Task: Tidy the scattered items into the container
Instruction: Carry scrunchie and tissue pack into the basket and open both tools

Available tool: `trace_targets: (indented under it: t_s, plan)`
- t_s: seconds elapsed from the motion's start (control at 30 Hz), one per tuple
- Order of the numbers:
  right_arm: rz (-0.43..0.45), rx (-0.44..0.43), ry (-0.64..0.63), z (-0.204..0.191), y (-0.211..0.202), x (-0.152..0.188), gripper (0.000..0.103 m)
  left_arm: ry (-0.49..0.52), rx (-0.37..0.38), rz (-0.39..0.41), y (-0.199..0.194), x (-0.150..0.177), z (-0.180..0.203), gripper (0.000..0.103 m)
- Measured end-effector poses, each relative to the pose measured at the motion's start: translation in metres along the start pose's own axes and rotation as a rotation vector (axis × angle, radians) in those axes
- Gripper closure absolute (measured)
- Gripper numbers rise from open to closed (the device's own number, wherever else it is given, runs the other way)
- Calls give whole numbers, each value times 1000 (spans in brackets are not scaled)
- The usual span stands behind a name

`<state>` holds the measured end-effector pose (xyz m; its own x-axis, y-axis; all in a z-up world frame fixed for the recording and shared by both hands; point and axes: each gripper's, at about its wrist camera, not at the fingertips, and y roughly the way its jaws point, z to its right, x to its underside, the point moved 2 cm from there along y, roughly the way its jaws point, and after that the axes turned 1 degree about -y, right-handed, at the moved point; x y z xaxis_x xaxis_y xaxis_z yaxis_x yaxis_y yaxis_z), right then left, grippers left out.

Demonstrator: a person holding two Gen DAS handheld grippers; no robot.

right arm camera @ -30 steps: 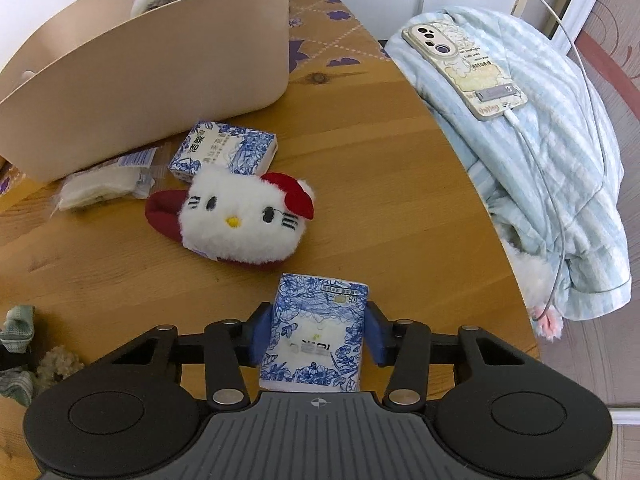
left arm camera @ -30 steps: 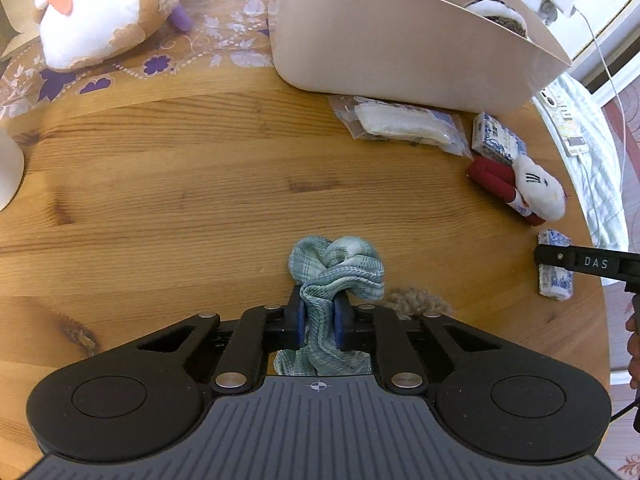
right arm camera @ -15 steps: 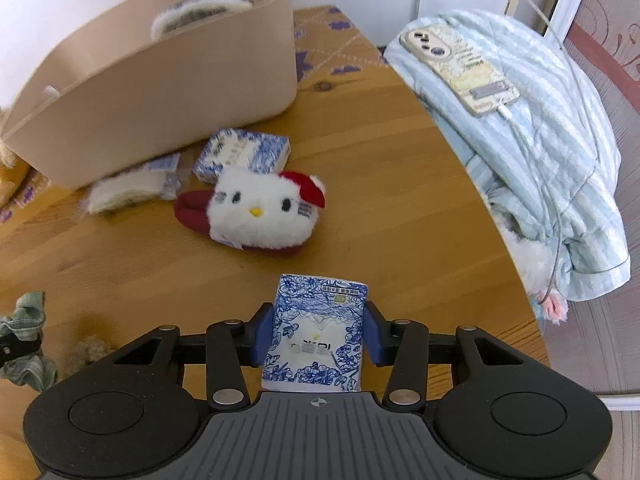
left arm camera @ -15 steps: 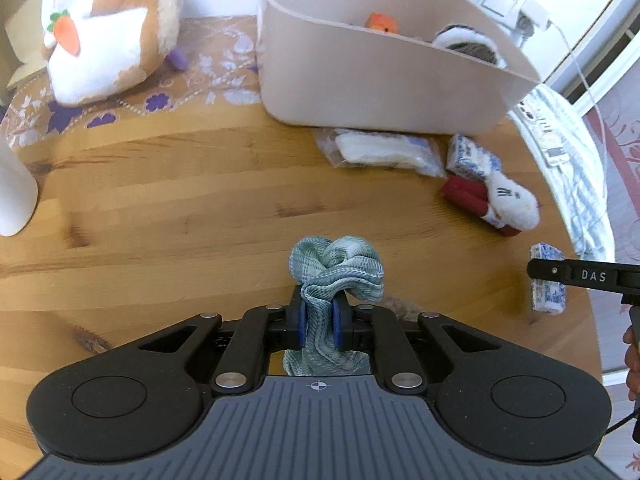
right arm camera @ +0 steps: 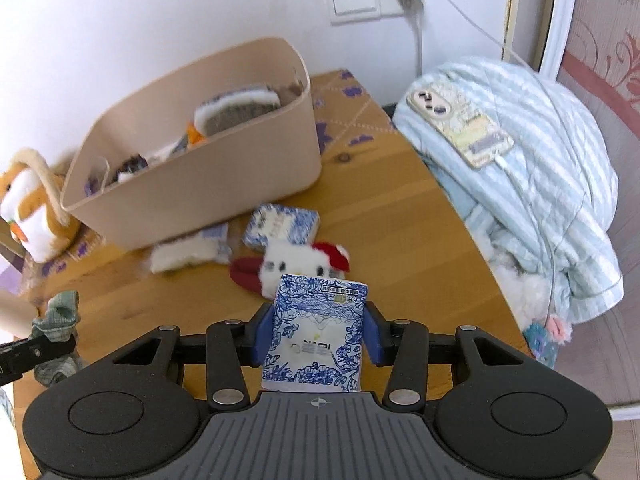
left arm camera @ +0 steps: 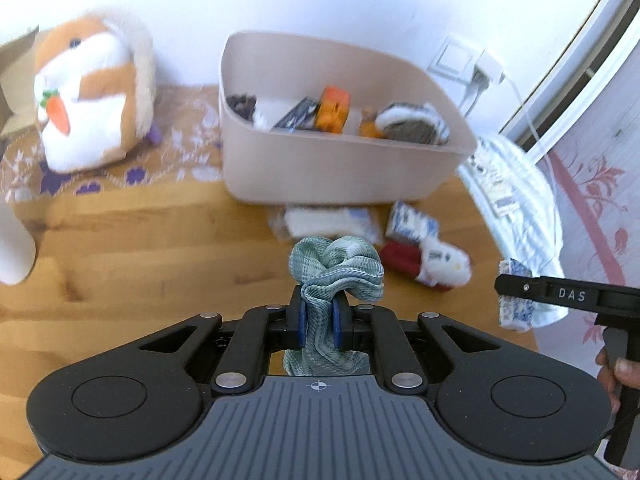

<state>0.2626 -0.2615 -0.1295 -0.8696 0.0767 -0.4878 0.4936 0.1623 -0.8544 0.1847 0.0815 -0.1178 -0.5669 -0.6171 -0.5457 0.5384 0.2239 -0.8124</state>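
Green checked cloth (left arm camera: 335, 268), soft and bunched, sits pinched between the blue pads of my left gripper (left arm camera: 319, 322), whose jaws are narrowed hard on its middle fold while the loose tail hangs below. My right gripper (right arm camera: 318, 338) clamps a blue-and-white floral tissue pack (right arm camera: 318, 336) by its two long sides, jaws at about the pack's width. Both loads hang above the wooden table (left arm camera: 140, 248), clear of it.

To do this carry well, I should hold both grips firm until each load is over the rim, because the cloth looks likely to slip and drape. I judge the lift needs enough height that the hanging tail clears the near wall.

Just beyond my fingers lie a white plush slipper with a red bow (right arm camera: 296, 266), a second blue-patterned tissue pack (right arm camera: 280, 226) and a clear bag of white stuff (right arm camera: 188, 250), all at the foot of the bin and yet to be collected.

Farther off stands the beige plastic container (left arm camera: 332, 164), already holding an orange toy (left arm camera: 334, 110) and a grey fleece-lined slipper (left arm camera: 412, 126). I should release into its open left part, one hand at a time, so my grippers do not collide.
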Motion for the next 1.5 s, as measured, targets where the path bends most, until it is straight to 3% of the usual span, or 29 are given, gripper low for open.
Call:
trace_targets:
  t_s: [0.5, 0.9, 1.23, 1.5]
  plan:
    - [167, -59, -38, -18, -38, -66, 60, 85, 27, 120, -20, -65, 23, 91]
    - [233, -90, -71, -33, -27, -128, 60, 89, 27, 169, 2, -124, 26, 91]
    - [229, -115, -109, -54, 6, -167, 60, 101, 29, 148, 43, -156, 32, 91]
    - [173, -119, -120, -61, 45, -179, 60, 138, 5, 61, 88, -160, 33, 91]
